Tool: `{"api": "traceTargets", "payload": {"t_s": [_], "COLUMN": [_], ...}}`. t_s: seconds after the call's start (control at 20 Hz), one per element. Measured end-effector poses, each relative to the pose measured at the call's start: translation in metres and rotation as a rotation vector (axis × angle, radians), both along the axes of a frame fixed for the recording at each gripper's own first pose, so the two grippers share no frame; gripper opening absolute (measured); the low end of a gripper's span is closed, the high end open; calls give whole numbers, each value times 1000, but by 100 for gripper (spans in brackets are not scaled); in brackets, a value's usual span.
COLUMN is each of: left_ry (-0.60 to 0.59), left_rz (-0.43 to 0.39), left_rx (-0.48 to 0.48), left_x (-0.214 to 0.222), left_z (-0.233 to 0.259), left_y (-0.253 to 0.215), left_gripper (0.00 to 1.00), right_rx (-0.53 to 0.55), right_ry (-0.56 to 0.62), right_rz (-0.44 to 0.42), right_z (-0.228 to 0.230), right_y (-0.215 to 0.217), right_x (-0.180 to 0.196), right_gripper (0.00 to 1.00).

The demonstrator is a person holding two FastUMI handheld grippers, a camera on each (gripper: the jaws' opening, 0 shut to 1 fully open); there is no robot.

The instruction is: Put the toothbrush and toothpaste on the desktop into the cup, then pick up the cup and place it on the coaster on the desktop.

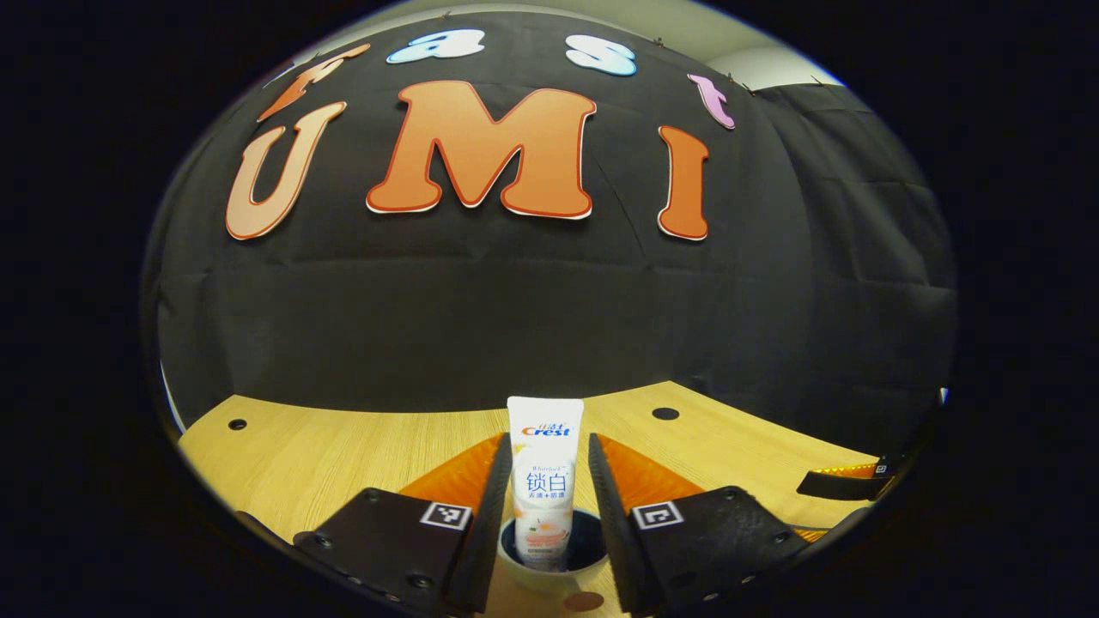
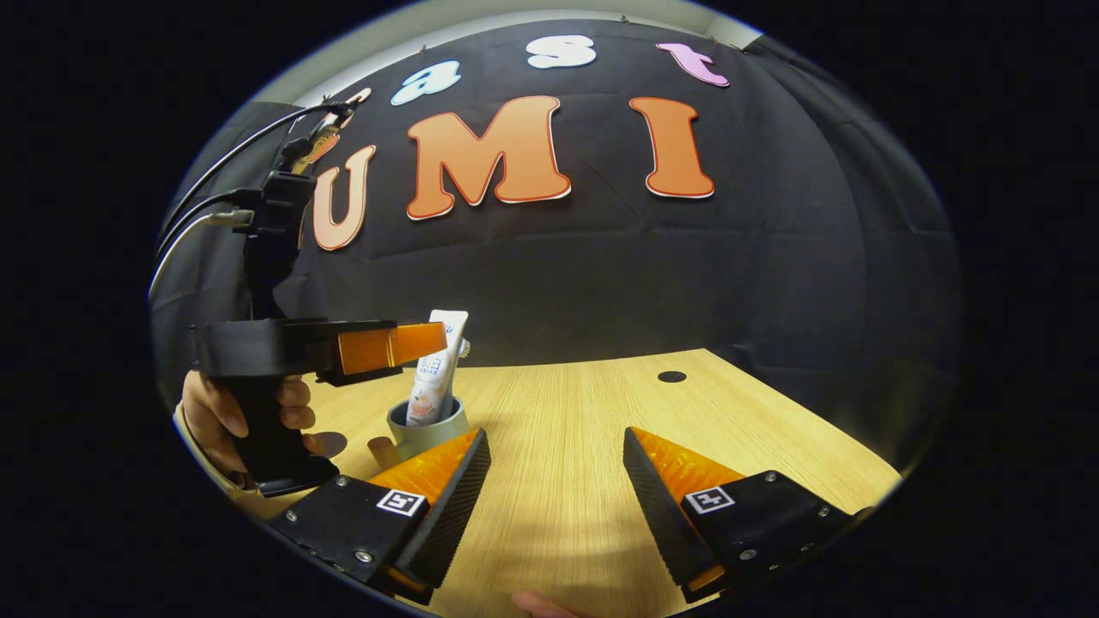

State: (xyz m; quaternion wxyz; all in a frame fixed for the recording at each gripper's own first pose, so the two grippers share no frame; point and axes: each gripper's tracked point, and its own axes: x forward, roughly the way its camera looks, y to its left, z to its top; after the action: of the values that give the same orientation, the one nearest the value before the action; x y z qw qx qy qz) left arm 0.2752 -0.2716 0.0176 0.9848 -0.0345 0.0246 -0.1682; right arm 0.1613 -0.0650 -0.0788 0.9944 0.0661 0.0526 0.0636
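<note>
While the toothpaste (image 1: 544,481) stands upright with its lower end inside the cup (image 1: 549,573), the left gripper (image 1: 544,502) brackets the tube from both sides, its fingers running just beside the tube's edges; whether they press on it or stand a hair off cannot be told from the left gripper view. The cup sits on the wooden desk (image 1: 326,455), low between those fingers, and a small round brown piece (image 1: 584,601) lies on the desk just in front of it. At the right edge of that view a dark bit of the other gripper (image 1: 846,482) reaches in over the desk. In the right gripper view the left gripper (image 2: 403,343) appears from the side, held level above the cup (image 2: 427,429) by a hand (image 2: 225,412) wrapped round its handle, cables rising from its top; its finger crosses in front of the toothpaste (image 2: 436,369), which leans slightly in the cup. Something pale and thin shows just behind the tube's upper part, too small to name. The right gripper (image 2: 556,476) hangs over bare desk (image 2: 601,403) with its fingers spread wide and nothing between them, the cup just beyond its left finger.
</note>
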Motion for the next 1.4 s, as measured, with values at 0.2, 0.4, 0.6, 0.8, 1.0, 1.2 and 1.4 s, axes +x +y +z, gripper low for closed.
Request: {"api": "traceTargets", "payload": {"t_s": [0.2,0.4,0.6,0.8,1.0,1.2,1.4], "left_ry": [-21,-15,-20,-30,-20,-10,-2], "left_rz": [38,54,96,135,157,189,212], "left_rx": [-22,-1,16,38,24,23,28], "left_x": [-15,-31,-48,-68,-86,-100,-113], "left_z": [9,6,2,-6,-23,-43,-60], "left_y": [24,48,80,115,144,172,196], "left_gripper": [86,98,98,98,98,98,98], "right_rx": [-15,-75,-127,-126,-134,-160,-185], "right_ry": [-19,-43,-28,20,120,237,363], "right_rz": [2,5,33,52,95,160,167], "right_z": [16,33,46,52,48,35,14], "right_y": [9,20,37,54,78,106,124], "right_x": [-9,-16,-16,-7,7,19,28], "right_gripper": [94,94,94,95,95,95,95]}}
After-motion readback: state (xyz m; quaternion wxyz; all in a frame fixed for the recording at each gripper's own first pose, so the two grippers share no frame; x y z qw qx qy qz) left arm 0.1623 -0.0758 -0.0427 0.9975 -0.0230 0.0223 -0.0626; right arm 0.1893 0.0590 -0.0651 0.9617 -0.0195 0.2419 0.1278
